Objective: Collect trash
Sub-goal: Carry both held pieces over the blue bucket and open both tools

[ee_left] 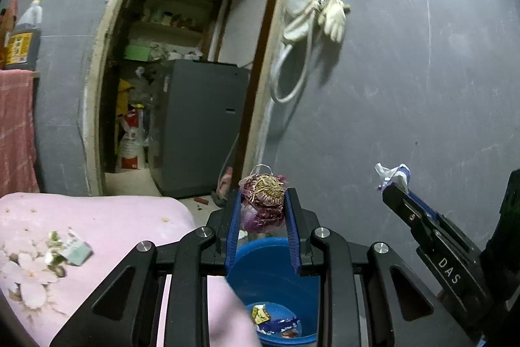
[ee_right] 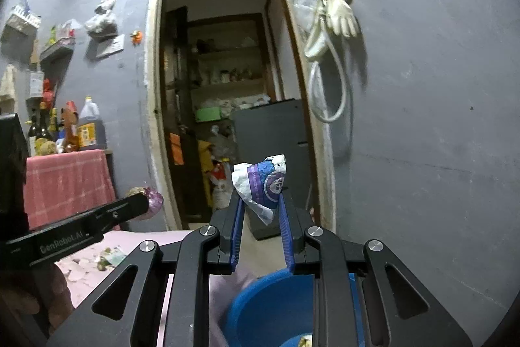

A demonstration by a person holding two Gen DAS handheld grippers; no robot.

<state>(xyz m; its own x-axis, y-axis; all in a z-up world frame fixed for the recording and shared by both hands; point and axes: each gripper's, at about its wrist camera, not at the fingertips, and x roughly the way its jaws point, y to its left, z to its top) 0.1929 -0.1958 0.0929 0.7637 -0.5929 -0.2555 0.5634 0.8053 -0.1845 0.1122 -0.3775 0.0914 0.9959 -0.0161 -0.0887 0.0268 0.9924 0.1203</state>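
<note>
1. Pink flowered bedding (ee_left: 97, 217) at left, w/ wrapper scraps (ee_left: 66, 249) lying on it.
2. Left gripper (ee_left: 263, 204): jaws clamped on a purple onion (ee_left: 265, 205), held above the blue bin (ee_left: 273, 269); wrappers (ee_left: 276, 321) in bin's bottom.
3. Right gripper (ee_right: 260, 194): jaws pinching a crumpled purple-white wrapper (ee_right: 261, 184), above bin rim (ee_right: 256, 291).
4. Gloves (ee_right: 338, 13) hang on the wall at right.

Both wrist views look along their fingers, close above the blue bin (ee_left: 260, 262), sharing the doorway (ee_right: 221, 80).
</note>
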